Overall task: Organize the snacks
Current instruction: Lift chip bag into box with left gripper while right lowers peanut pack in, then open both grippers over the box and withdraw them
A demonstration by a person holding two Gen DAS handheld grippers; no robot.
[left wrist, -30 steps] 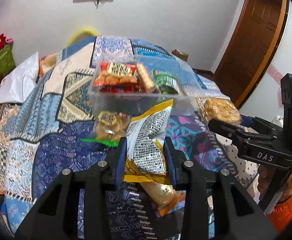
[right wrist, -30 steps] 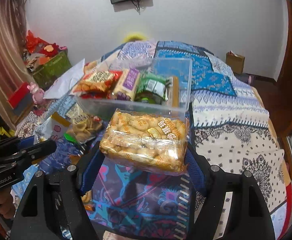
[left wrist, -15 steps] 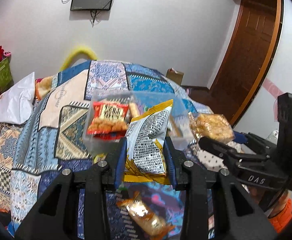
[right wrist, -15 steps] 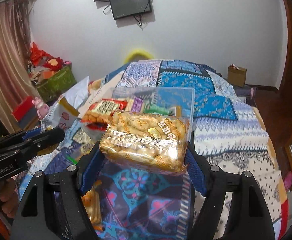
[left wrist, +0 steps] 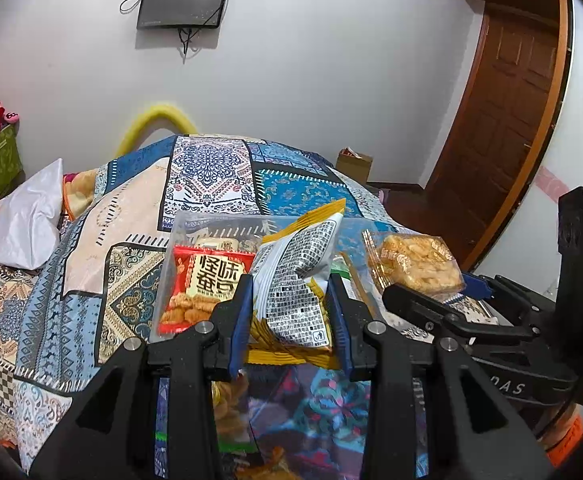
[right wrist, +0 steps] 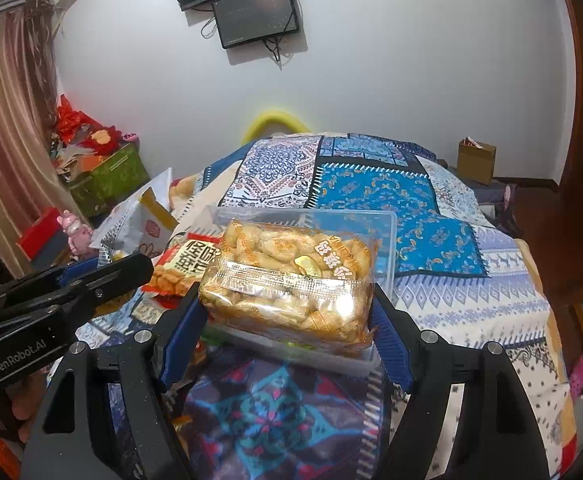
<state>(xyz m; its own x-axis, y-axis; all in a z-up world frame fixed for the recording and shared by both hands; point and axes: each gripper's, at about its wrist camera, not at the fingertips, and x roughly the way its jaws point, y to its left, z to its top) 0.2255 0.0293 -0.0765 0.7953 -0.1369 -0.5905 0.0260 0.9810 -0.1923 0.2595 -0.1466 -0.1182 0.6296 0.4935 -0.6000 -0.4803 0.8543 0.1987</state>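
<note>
Two grippers grip snacks: left gripper (left wrist: 291, 312) pinches an upright bag (left wrist: 297, 280), right gripper (right wrist: 287, 316) clamps a crosswise biscuit pack (right wrist: 291, 276) near the bin (right wrist: 387, 248).

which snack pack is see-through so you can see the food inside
The clear pack of golden biscuits held in the right gripper. The white and yellow bag in the left gripper and the red packet in the box are opaque printed wrappers.

Bright and even all over, with soft light on the white wall (left wrist: 331, 100). Sharp in the middle, bent round at the edges, black in the corners. Shiny glare on the clear biscuit pack (right wrist: 287, 280). Dark, a bit blurry low down under the left gripper (left wrist: 289, 312).
</note>
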